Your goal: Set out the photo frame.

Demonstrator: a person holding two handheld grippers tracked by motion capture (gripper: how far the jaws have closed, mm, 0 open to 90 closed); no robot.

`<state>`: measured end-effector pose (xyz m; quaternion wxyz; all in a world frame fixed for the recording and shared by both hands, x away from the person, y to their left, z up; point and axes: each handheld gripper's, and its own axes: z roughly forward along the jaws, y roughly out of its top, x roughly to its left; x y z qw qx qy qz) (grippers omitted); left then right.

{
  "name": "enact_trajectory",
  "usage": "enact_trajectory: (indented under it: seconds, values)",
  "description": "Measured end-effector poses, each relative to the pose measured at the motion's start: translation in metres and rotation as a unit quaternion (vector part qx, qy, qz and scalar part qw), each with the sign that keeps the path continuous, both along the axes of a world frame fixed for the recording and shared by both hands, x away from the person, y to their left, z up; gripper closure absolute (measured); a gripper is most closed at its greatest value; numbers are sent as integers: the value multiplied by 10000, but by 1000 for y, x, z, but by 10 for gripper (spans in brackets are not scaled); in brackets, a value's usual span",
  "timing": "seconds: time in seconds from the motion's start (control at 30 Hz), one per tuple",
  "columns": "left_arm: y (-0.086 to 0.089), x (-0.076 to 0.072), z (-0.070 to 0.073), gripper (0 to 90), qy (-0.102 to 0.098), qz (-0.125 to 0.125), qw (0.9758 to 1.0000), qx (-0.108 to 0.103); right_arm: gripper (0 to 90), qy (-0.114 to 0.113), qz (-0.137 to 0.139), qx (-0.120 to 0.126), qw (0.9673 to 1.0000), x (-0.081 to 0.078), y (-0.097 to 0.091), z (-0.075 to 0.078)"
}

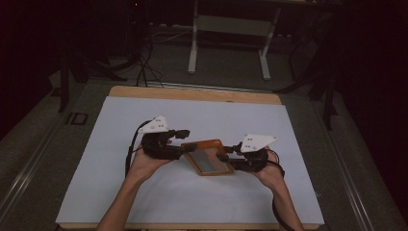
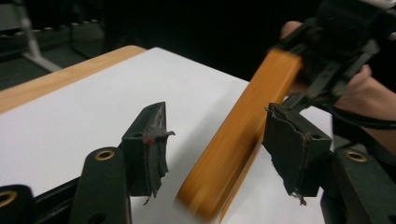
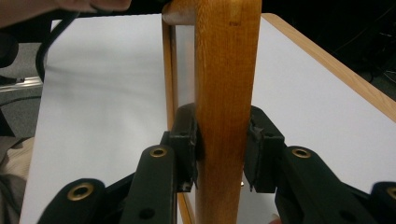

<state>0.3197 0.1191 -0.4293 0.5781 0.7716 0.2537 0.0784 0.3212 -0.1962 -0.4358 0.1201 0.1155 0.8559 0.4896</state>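
A wooden picture frame [image 1: 208, 157] with a glass pane hangs tilted just above the white-covered table [image 1: 144, 192], between my two grippers. My right gripper [image 1: 225, 155] is shut on the frame's right edge; in the right gripper view both pads [image 3: 187, 140] press on the orange rail [image 3: 226, 70]. My left gripper [image 1: 185, 142] stands open at the frame's left end. In the left gripper view the rail [image 2: 243, 135] runs between the wide-apart jaws of the left gripper [image 2: 217, 121], close to the right pad [image 2: 292, 140] and well off the left one. The right gripper [image 2: 327, 51] shows at the far end.
A white sheet covers most of the wooden table top, whose bare edge [image 1: 192, 93] shows at the back. Beyond the table stand white desk legs [image 1: 193, 48], and dark cables [image 1: 144, 67] lie on the floor. The room around is dim.
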Motion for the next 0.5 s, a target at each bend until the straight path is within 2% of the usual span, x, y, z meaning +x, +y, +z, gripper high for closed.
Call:
enact_trajectory:
  seconds: [0.13, 0.27, 0.3, 0.33, 0.4, 0.43, 0.5]
  values:
    - [3, -1, -23, 376, 163, -2, 9998, -84, 680, 22, -44, 21, 10000, 0, -4, -2]
    - [-6, -3, -40, 375, 211, -87, 9997, 17, 680, 47, -85, 71, 9999, 0, -7, -4]
    - [-6, -3, -40, 375, 211, -87, 9997, 17, 680, 65, -93, 85, 9999, -1, -8, -4]
    - [-12, -3, -48, 375, 214, -152, 9996, 39, 679, 71, -106, 93, 9999, -1, -9, -5]
    - [-16, -3, -51, 378, 225, -161, 9996, 73, 679, 74, -125, 134, 9998, -1, -10, -6]
    - [-23, -3, -56, 379, 269, -194, 9991, 257, 680, 78, -135, 143, 9998, -1, -10, -6]
    - [-29, -3, -60, 384, 296, -201, 9988, 335, 679, 83, -158, 168, 9997, -1, -11, -7]
